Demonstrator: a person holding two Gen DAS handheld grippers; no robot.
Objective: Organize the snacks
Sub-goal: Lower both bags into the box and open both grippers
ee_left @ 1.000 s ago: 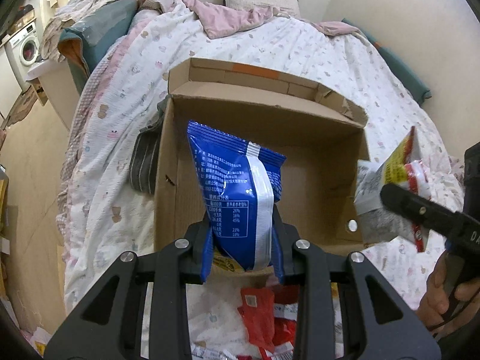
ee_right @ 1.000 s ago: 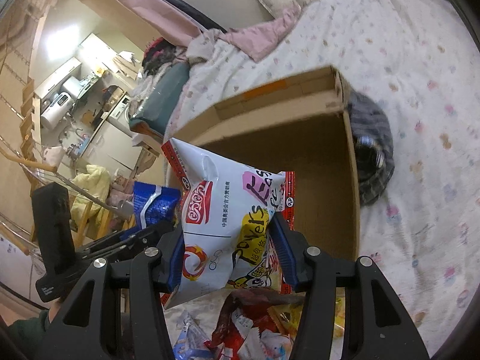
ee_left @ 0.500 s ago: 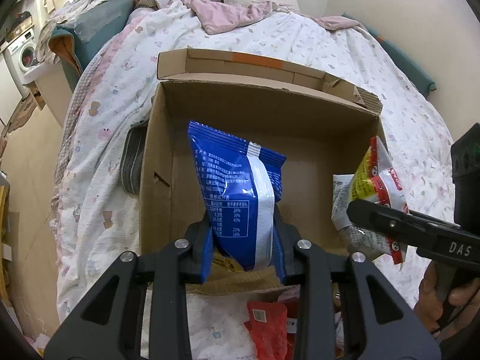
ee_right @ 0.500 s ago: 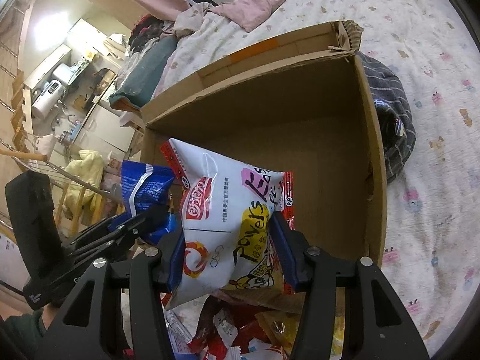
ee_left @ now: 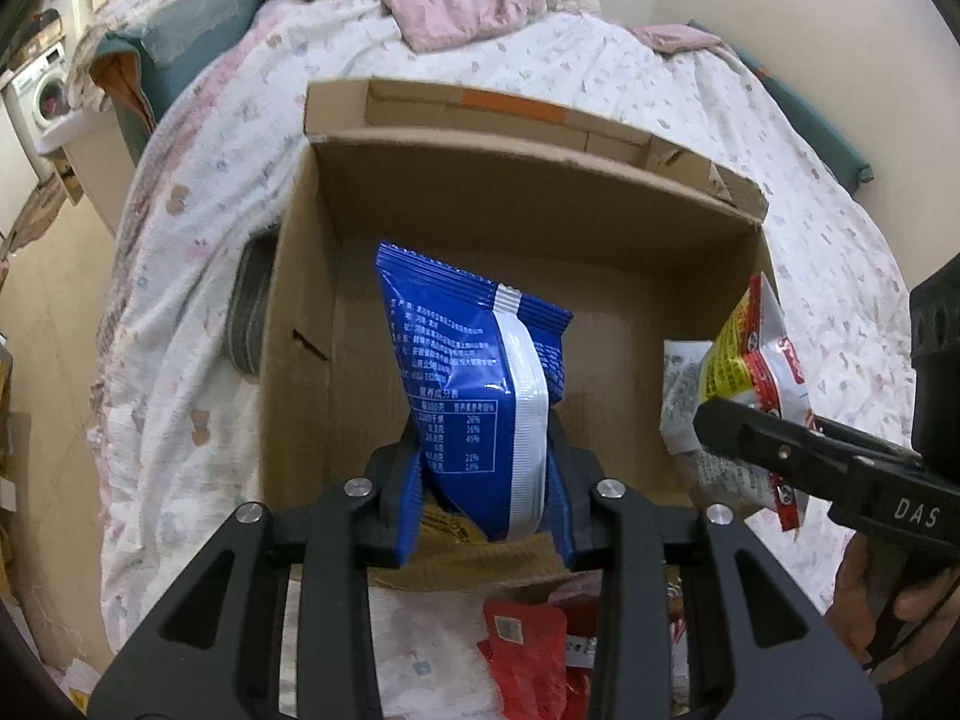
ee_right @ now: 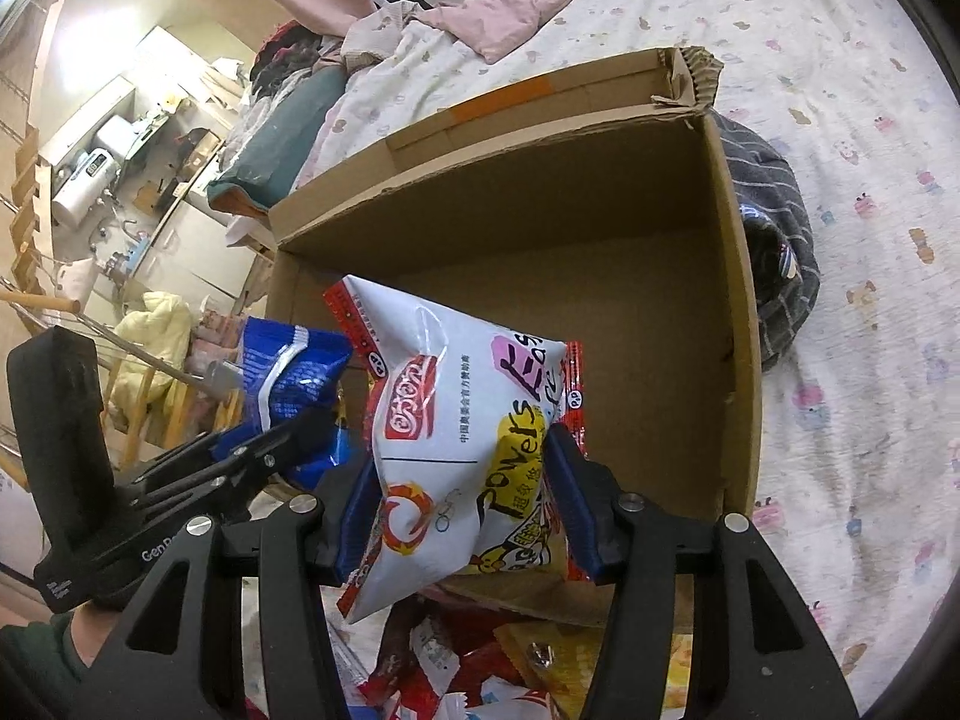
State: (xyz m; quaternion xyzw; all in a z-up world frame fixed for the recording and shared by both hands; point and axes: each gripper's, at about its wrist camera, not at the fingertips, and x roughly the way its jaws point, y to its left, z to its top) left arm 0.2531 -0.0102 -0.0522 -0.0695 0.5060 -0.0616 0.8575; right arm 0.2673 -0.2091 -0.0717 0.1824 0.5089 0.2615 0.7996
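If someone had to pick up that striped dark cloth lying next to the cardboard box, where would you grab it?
Probably at the bunched top fold of the striped dark cloth, coming from above on the side away from the cardboard box. It lies crumpled against the box wall on the bedspread, so the raised folds give the jaws something to pinch.

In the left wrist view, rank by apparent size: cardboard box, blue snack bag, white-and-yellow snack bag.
1. cardboard box
2. blue snack bag
3. white-and-yellow snack bag, though it is partly hidden and the blue bag sits nearer the camera.

Pink blanket (ee_left: 468, 18) on patterned bedspread (ee_left: 630, 78); striped dark cloth (ee_right: 774, 252); washing machine (ee_left: 36, 99).
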